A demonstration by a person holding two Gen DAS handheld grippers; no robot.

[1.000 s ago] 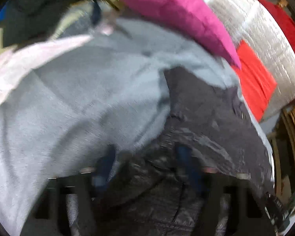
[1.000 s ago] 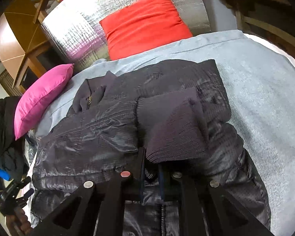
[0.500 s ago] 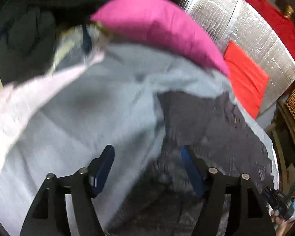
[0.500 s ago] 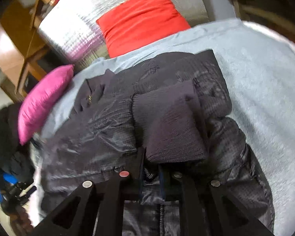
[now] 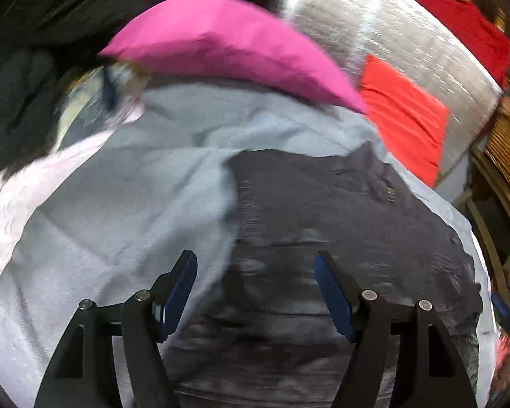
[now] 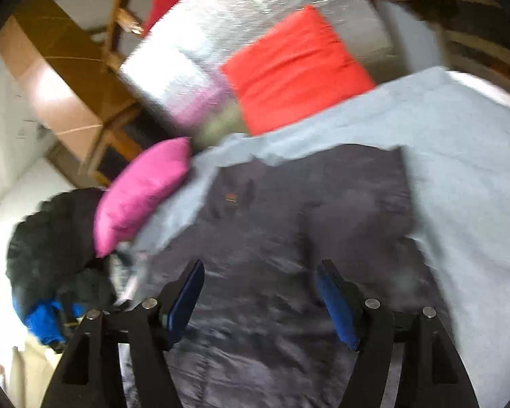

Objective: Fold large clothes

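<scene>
Both empty: left gripper (image 5: 255, 289) wide open, right gripper (image 6: 260, 297) jaws opening, above dark jacket (image 6: 275, 238).

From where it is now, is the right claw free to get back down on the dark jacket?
Probably yes. The right claw is opening with nothing between its pads, and the dark jacket lies uncovered on the grey blanket straight ahead. The pink cushion sits off to the side.

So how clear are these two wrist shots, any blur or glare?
Left wrist view: motion smear across the dark jacket and pink cushion, with streaky glare on the silver foil sheet. Right wrist view: blurred throughout, jacket folds indistinct, foil washed out; fisheye bending and dark corners in both.
</scene>
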